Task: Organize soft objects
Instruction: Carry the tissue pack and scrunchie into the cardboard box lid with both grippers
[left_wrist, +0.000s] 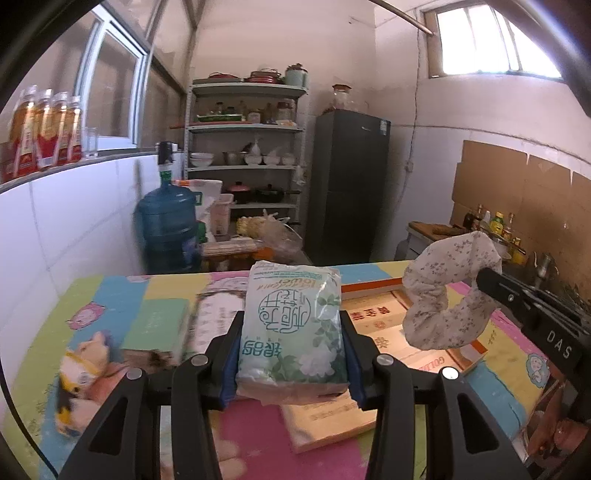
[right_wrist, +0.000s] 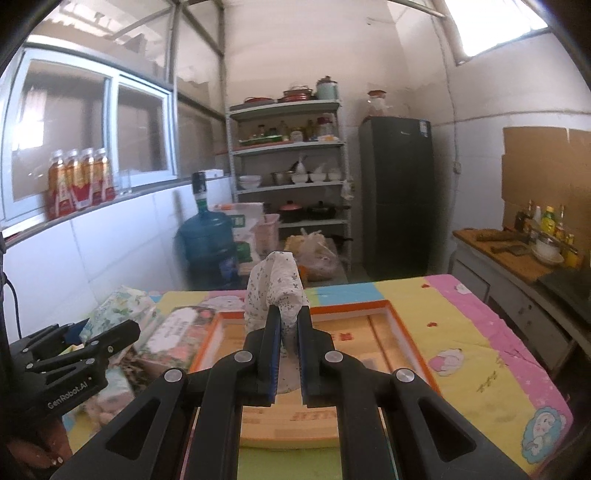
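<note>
Two soft things are held above the shallow orange-rimmed cardboard tray (right_wrist: 406, 314) on the counter (right_wrist: 480, 332). Left hand-held gripper (left_wrist: 291, 325) is clenched on the pale green plastic tissue pack (left_wrist: 291, 325), just left of the tray. Right hand-held gripper (right_wrist: 288, 314) pinches the white floral fabric scrunchie (right_wrist: 273, 291) over the tray. Both look light and squashy; the slick pack seems best gripped mid-body, the scrunchie anywhere along its ring.
</note>
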